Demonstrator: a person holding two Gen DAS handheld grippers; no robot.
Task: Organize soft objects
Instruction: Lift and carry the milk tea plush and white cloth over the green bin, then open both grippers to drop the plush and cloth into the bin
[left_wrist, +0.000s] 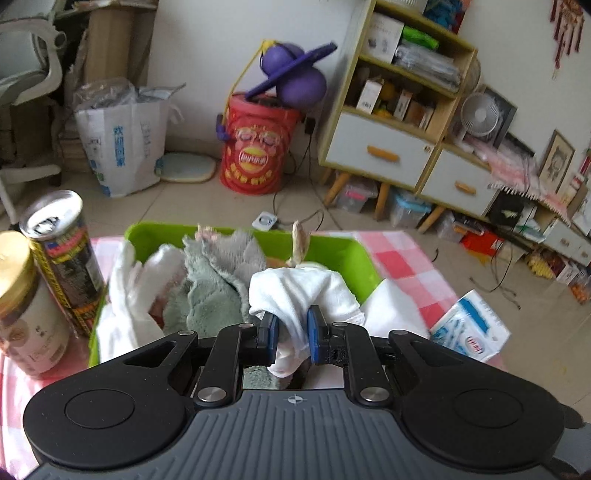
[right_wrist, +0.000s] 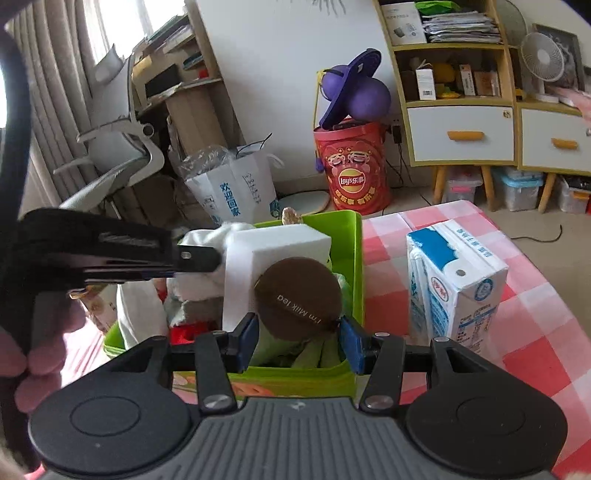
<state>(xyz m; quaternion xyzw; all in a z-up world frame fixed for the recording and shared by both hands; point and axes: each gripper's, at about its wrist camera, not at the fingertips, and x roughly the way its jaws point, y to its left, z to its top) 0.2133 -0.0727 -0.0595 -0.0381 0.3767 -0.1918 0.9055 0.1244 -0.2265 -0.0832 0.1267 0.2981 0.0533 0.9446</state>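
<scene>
Brown round plush (right_wrist: 297, 297), held between the right gripper (right_wrist: 298, 338) pads: the line "I'm Milk tea" in light lettering, running diagonally across its face.

Red bucket (right_wrist: 352, 177): round logo "Lay's" followed by Chinese characters "乐事"; a further row of yellow characters below it is too small to read. In the left view the same logo is blurred.

White paper bag (right_wrist: 236, 192): blue vertical characters "欢迎回家".

Milk carton (right_wrist: 458, 291): blue Chinese print and a red oval mark on the front; not legible.

Cans (left_wrist: 59, 258): label text illegible.
</scene>
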